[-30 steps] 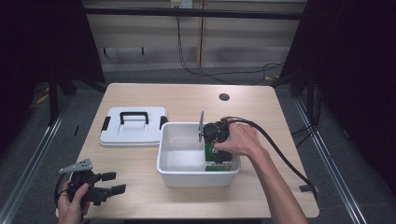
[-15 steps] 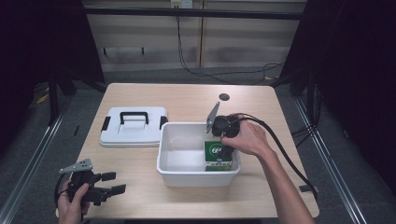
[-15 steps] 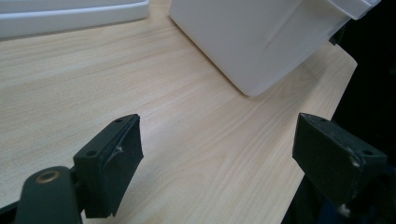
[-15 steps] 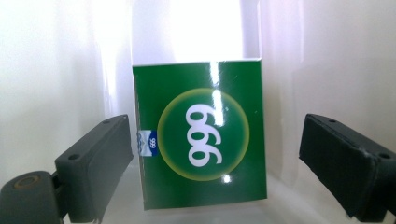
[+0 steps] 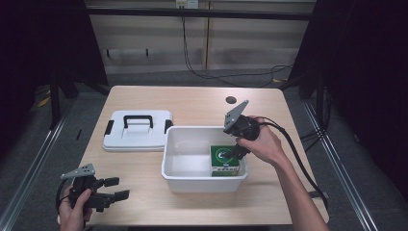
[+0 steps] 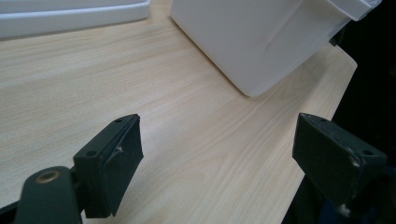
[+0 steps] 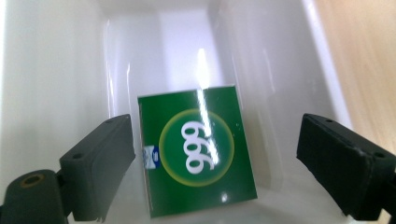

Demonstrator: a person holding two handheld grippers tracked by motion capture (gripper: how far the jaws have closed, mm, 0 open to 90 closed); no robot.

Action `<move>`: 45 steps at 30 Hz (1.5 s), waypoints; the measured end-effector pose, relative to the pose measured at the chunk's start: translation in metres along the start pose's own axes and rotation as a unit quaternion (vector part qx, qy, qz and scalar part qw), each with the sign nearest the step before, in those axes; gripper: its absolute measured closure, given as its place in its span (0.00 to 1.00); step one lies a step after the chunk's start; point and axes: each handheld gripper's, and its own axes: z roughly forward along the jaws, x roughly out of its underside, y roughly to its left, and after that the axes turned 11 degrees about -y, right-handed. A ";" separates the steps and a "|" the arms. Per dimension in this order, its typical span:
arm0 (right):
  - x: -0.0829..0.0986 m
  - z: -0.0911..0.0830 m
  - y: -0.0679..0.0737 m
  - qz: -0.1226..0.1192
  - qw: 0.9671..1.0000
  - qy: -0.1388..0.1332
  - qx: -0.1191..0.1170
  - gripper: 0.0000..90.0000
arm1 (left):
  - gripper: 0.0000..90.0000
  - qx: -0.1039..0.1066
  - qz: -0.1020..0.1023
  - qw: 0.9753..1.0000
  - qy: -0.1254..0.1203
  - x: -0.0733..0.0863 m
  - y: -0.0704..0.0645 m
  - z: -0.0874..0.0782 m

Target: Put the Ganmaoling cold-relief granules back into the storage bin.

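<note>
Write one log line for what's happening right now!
right gripper: open over green box | box: in white bin | left gripper: open, idle | lid: off

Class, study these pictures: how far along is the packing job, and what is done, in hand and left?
Done: the green box lies inside the white bin. In hand: the right gripper hangs open above the box. Left: the lid lies on the table beside the bin, probably to go on; the left gripper is open and idle.
</note>
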 end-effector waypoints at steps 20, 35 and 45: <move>0.033 -0.050 0.016 0.059 0.986 -0.121 0.094 0.13 | 0.18 -0.002 0.003 1.000 0.003 0.001 -0.001 0.000; 0.077 -0.082 0.044 0.100 0.964 -0.192 0.155 0.15 | 0.18 -0.001 0.002 1.000 0.004 0.000 -0.001 0.001; 0.119 -0.091 0.062 0.137 0.953 -0.195 0.188 0.15 | 0.18 -0.002 0.001 1.000 0.003 0.000 -0.001 0.001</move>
